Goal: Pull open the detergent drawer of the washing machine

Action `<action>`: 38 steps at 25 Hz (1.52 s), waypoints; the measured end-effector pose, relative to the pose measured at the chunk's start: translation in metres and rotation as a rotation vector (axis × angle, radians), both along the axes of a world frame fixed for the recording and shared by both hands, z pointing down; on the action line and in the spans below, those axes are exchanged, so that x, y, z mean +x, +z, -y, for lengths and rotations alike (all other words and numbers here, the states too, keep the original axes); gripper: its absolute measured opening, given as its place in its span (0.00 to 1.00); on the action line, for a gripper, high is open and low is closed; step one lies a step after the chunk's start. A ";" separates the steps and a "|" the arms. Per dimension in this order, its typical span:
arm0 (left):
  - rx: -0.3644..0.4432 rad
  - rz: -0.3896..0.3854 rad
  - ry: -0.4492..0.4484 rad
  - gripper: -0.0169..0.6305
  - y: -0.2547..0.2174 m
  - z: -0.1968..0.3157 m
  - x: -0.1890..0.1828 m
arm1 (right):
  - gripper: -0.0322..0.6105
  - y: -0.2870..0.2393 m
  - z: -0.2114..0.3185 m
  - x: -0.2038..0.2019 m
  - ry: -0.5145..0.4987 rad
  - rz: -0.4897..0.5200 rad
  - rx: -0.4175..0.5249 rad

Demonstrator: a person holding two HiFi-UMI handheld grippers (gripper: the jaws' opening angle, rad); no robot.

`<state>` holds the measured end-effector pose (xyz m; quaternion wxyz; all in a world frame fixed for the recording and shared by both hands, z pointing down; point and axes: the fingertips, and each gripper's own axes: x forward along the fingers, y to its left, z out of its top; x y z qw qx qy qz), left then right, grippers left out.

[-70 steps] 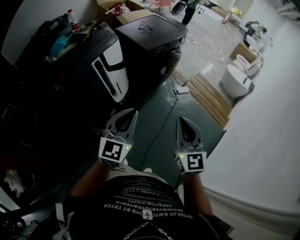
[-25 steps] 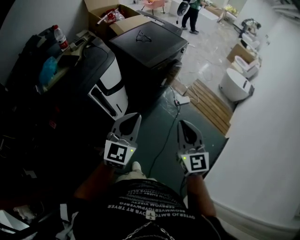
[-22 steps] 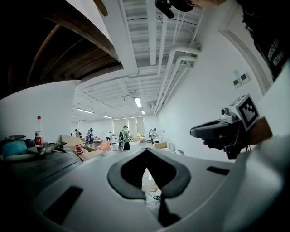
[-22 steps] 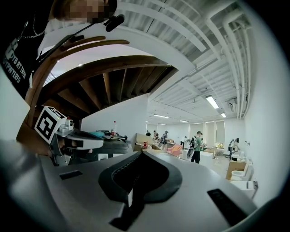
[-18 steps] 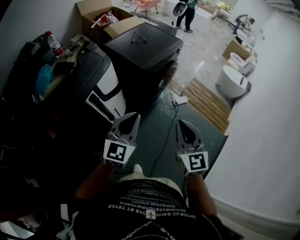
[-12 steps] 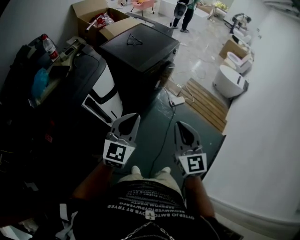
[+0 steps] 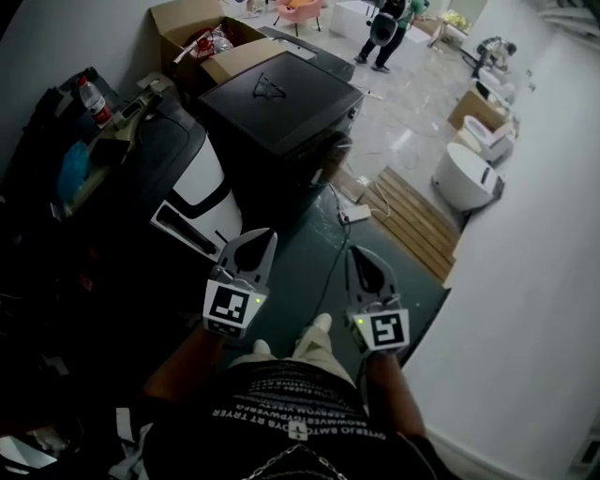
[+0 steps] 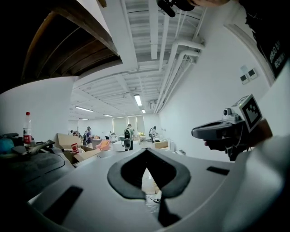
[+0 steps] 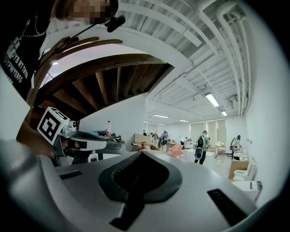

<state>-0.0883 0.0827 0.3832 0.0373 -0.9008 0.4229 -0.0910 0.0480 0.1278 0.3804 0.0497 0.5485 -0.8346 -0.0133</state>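
Observation:
A dark box-shaped machine (image 7: 281,98) stands ahead in the head view. Left of it is a rounded dark machine with a white front panel (image 7: 200,190). I cannot make out a detergent drawer on either. My left gripper (image 7: 265,236) and right gripper (image 7: 353,251) are held side by side over the green floor, well short of both machines. Both are shut with nothing between the jaws. In the left gripper view the left gripper (image 8: 146,155) points level into the room, with the right gripper (image 8: 217,131) beside it. The right gripper view shows its shut tips (image 9: 142,156).
A cable (image 7: 328,272) runs across the floor to a power strip (image 7: 354,214). Wooden slats (image 7: 417,220) and white toilets (image 7: 467,178) lie to the right, by a white wall (image 7: 525,281). A cardboard box (image 7: 192,28), a bottle (image 7: 91,98) and a standing person (image 7: 389,33) are behind.
Both grippers have moved forward together with the person, and the machines sit a little nearer. The person's feet now show below the grippers. The jaws stay shut.

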 end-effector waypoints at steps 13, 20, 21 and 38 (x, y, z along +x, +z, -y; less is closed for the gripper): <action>-0.032 0.017 -0.119 0.03 0.005 0.078 0.055 | 0.05 -0.003 0.100 0.063 -0.107 0.032 0.005; -0.029 0.023 -0.167 0.03 0.004 0.103 0.078 | 0.05 -0.005 0.134 0.092 -0.148 0.016 0.013; -0.026 0.025 -0.174 0.03 0.004 0.106 0.082 | 0.05 -0.004 0.138 0.097 -0.154 0.010 0.015; -0.090 0.023 -0.302 0.03 0.028 0.123 0.096 | 0.05 0.019 0.177 0.114 -0.276 0.064 -0.040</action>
